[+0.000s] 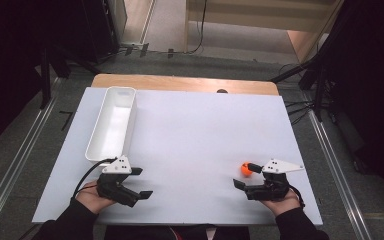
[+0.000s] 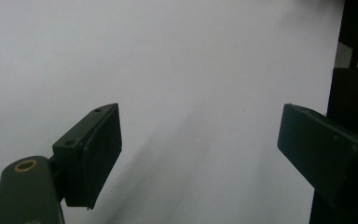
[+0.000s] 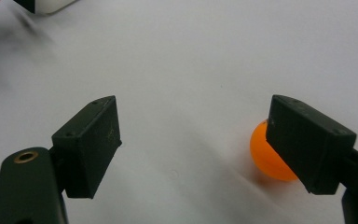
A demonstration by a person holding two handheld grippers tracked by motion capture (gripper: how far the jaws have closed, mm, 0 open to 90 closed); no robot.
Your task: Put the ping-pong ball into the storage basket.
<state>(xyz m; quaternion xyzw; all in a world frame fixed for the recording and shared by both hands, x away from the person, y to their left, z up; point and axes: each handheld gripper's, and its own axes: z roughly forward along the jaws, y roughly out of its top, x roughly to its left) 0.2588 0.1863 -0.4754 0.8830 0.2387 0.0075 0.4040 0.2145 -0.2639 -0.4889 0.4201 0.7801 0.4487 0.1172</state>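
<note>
On the bench [image 1: 190, 130], a white bin [image 1: 111, 123] sits far-left with nothing inside; an orange ball [image 1: 245, 169] touches one jaw of the spread right tongs [image 1: 246, 175]; left tongs [image 1: 140, 183] spread

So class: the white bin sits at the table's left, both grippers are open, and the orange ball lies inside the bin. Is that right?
Not quite. The orange ball lies on the table beside the right gripper, as the high view shows. The white bin and open left gripper are as stated.

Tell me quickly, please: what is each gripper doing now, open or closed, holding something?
Left gripper: open, holding nothing.
Right gripper: open, holding nothing; the orange ball sits beside one of its jaws.
</note>
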